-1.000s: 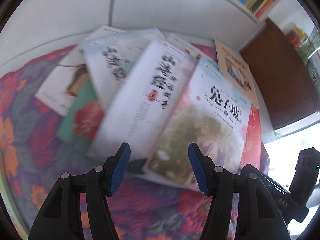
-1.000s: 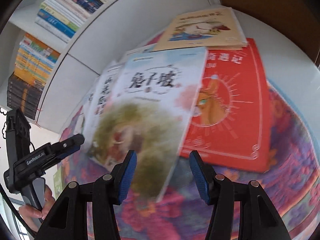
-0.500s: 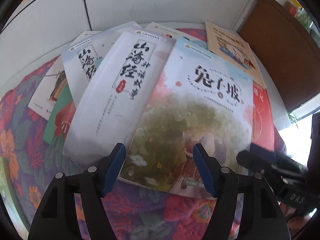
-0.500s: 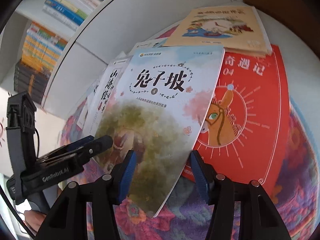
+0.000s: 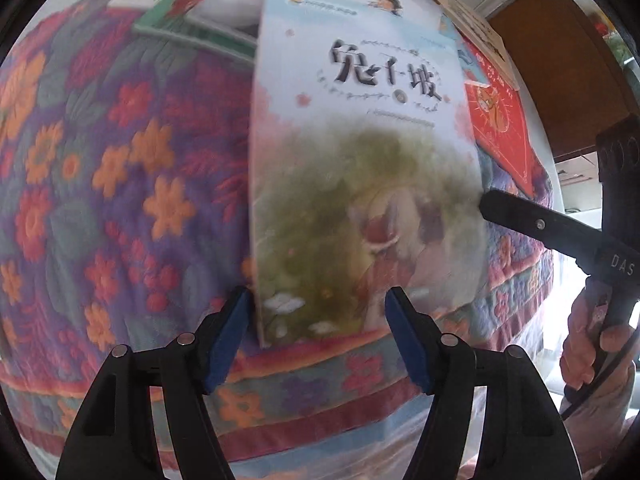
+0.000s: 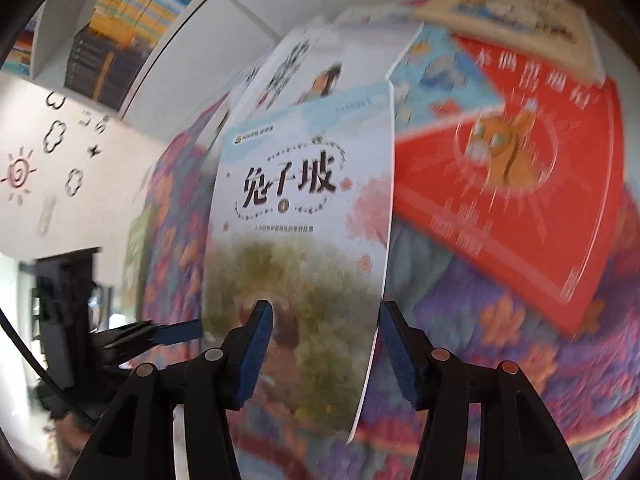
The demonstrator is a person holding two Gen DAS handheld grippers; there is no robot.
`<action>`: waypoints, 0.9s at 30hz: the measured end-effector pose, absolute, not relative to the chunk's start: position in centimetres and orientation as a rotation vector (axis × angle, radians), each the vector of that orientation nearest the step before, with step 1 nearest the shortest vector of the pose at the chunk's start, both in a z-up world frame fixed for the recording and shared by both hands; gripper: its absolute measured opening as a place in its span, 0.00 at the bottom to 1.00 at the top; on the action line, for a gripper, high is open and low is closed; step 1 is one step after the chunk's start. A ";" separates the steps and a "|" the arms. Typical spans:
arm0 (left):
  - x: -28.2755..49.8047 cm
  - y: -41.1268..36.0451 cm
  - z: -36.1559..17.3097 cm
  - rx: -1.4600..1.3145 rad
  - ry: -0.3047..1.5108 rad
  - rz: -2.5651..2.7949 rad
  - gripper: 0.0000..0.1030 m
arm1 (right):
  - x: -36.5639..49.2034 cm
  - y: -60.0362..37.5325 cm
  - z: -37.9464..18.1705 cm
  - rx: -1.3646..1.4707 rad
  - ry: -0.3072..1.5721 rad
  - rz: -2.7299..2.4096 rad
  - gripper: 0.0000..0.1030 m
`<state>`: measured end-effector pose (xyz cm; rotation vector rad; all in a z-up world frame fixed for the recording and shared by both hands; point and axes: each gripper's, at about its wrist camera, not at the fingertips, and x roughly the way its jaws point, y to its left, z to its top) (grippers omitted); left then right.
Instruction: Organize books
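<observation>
Both tongs (image 5: 318, 336) (image 6: 326, 344) apparently astride book (image 5: 360, 168)

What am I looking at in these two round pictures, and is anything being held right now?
No robot: a person holds a two-finger clamp in each hand, each with a fisheye camera looking along its fingers. One picture is from the left gripper, the other from the right gripper. Books lie fanned on a floral quilted cloth: a red book, a tan book and, nearest, the pale blue 兔子坡 book. Its near end sits between both grippers' fingers. The left jaws are closing, but I see no firm pinch.
</observation>
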<state>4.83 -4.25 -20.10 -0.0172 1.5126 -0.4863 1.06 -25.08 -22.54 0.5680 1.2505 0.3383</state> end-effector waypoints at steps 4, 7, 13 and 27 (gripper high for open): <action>7.2 -3.8 -19.7 -0.063 1.493 -0.491 0.62 | 0.7 -26.7 -23.7 0.623 1.282 0.323 0.51; 8.6 -4.4 -20.0 -0.053 1.481 -0.503 0.61 | 1.0 -27.4 -24.3 0.691 1.274 0.339 0.50; 10.3 -5.4 -20.1 -0.039 1.469 -0.557 0.59 | 1.5 -27.0 -24.3 0.674 1.251 0.362 0.50; 10.7 -5.7 -20.2 -0.044 1.431 -0.534 0.59 | 3.2 -23.4 -23.3 0.433 1.165 0.288 0.50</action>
